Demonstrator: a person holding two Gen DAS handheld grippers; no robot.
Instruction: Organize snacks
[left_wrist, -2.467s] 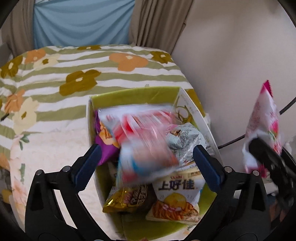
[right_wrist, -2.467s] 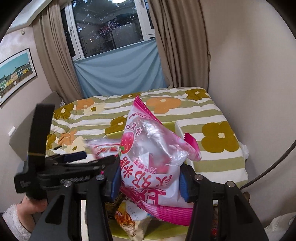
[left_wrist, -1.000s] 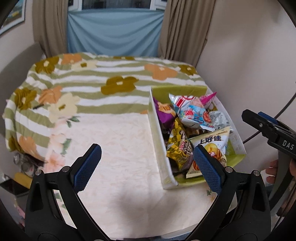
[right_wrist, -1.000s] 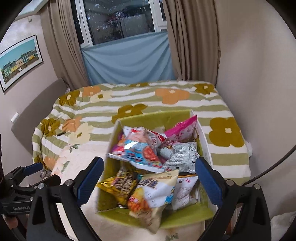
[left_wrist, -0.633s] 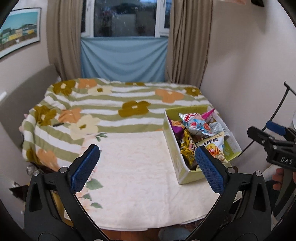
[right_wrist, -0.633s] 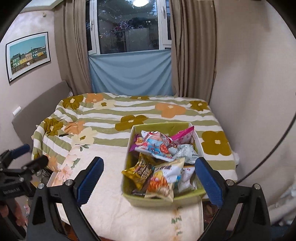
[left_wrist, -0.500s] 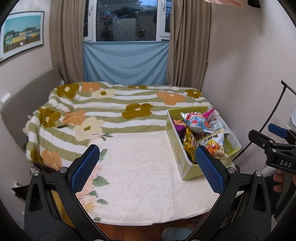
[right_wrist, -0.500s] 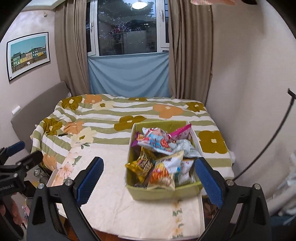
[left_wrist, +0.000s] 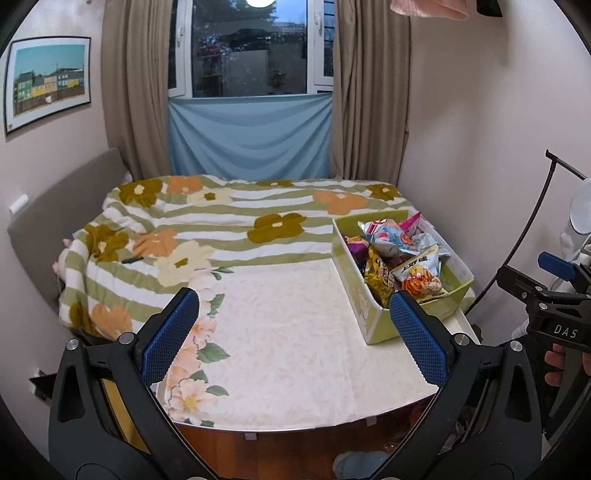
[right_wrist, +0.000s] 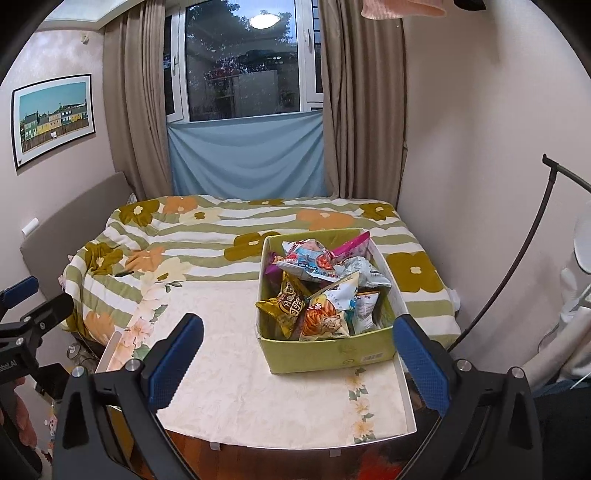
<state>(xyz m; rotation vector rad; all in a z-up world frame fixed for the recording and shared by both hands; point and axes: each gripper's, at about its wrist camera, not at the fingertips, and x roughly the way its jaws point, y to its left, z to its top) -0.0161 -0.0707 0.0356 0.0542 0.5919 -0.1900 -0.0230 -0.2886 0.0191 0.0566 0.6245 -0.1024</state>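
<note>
Both tools, left (left_wrist: 293, 338) and right (right_wrist: 299, 360), hang spread wide and empty above the desk (right_wrist: 236, 376). The snacks (right_wrist: 321, 291) sit heaped in the box (right_wrist: 328, 354) ahead-right, probably all gathered, since the desk looks bare elsewhere.

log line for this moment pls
phase: snacks boxed, no loose packets seen | left gripper: open, empty | right gripper: open, empty | green box: on table, full of snack packets

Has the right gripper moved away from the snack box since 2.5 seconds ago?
Yes. The right gripper has pulled back and up from the green box; then it held a pink bag over it, now it is open and empty.
</note>
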